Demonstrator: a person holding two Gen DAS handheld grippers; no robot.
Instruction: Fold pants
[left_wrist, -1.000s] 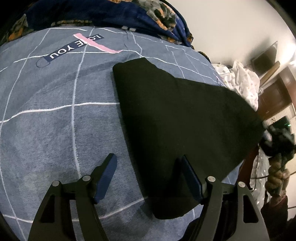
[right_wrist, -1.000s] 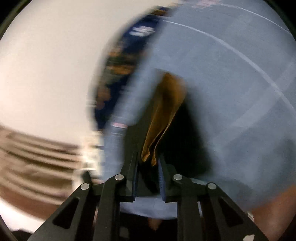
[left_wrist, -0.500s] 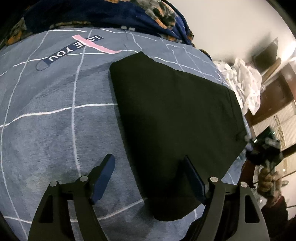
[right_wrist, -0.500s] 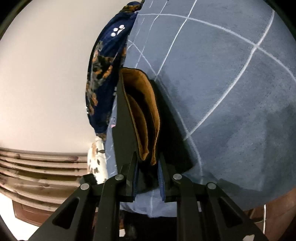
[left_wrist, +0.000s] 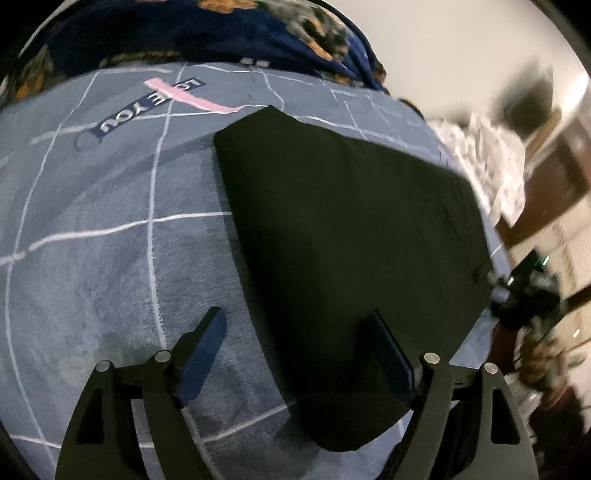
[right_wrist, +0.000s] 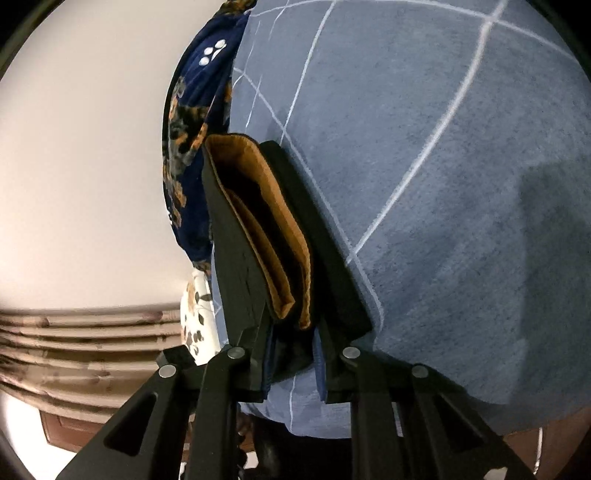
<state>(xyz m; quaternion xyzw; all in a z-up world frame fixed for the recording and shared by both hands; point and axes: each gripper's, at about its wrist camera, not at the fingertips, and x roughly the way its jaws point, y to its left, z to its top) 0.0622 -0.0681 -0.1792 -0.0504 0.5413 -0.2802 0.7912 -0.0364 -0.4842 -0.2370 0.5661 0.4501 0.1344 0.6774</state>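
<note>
Black pants (left_wrist: 351, 236), tan lining (right_wrist: 269, 221); grey-blue white-checked bedspread (left_wrist: 110, 229).

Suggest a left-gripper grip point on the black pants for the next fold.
Probably the near narrow end of the black pants, just ahead of the left gripper, whose jaws are opening above it. That end lies flat on the blue blanket, so come in low from the near side. The right gripper clamps the opposite edge.
</note>
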